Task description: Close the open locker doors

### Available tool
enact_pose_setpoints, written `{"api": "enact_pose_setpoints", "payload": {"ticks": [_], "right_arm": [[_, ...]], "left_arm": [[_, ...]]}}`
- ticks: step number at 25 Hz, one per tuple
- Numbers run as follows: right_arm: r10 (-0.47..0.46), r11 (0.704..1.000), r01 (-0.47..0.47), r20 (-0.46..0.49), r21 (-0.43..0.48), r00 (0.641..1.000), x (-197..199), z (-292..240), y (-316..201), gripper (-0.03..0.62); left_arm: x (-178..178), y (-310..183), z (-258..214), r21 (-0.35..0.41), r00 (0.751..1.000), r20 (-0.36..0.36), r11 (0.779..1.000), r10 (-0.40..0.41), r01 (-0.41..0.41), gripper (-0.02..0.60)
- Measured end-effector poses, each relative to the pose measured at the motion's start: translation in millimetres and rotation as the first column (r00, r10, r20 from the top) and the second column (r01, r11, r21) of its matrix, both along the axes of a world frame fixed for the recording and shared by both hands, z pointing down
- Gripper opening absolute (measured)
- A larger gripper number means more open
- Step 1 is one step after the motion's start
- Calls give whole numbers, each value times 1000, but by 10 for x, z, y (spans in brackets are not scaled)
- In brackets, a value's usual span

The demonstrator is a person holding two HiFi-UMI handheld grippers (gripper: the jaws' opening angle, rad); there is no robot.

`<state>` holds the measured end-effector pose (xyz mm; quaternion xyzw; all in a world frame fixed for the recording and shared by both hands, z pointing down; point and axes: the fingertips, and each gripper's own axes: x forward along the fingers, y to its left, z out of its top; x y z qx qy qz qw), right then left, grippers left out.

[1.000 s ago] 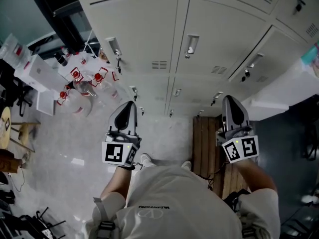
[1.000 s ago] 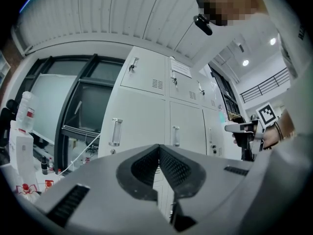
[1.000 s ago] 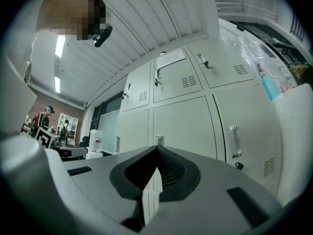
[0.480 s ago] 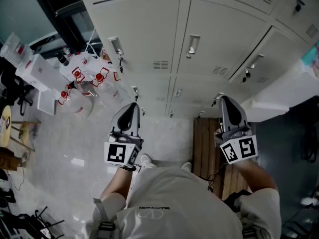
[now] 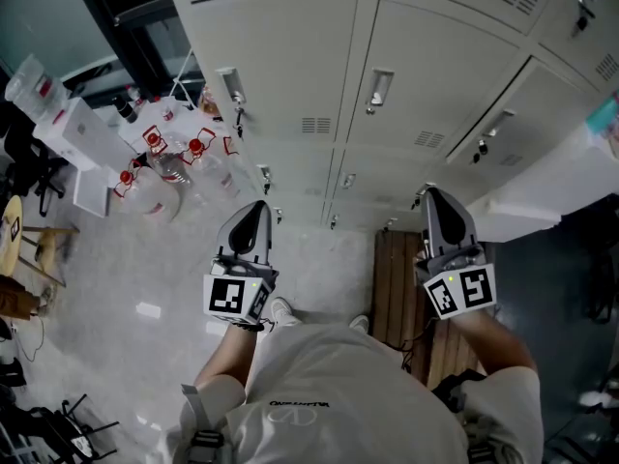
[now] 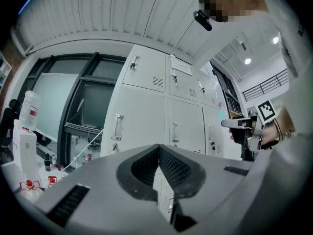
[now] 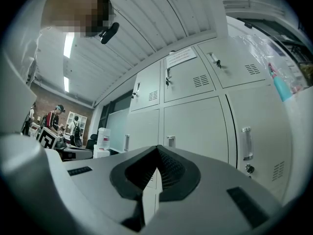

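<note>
A bank of pale grey locker doors (image 5: 280,66) fills the top of the head view, each with a metal handle (image 5: 378,87). At the right a pale panel (image 5: 546,187) juts out from the bank; it looks like an open door. My left gripper (image 5: 256,205) is held a little short of the lower lockers, jaws shut and empty. My right gripper (image 5: 432,193) points at the lockers beside that panel, also shut and empty. In the left gripper view the left gripper (image 6: 159,147) faces closed doors (image 6: 142,126). In the right gripper view the right gripper (image 7: 157,148) faces doors (image 7: 195,126) too.
A slatted wooden platform (image 5: 397,278) lies on the floor under my right arm. Water bottles with red caps (image 5: 160,158) and white boxes (image 5: 68,133) stand at the left by a glass wall. Chairs and cables crowd the far left. People stand in the background (image 7: 58,119).
My right gripper has drifted slightly left. The left gripper has hardly moved, and both stay shut.
</note>
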<state>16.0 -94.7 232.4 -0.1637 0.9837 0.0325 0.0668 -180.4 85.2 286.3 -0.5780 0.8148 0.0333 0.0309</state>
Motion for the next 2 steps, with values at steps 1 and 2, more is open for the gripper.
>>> {"api": "enact_pose_setpoints", "payload": {"ticks": [1,2], "right_arm": [[-1,1000,1,0,1,1000,-2,-2,-2,8],[-2,1000,2,0,3,1000,-4,-4,-5,9]], "left_arm": [[-1,-1,0,1,1000,2,1000,-2,2,5],[-1,-1,-1,3,1000,3,1000,-4,4,5]]}}
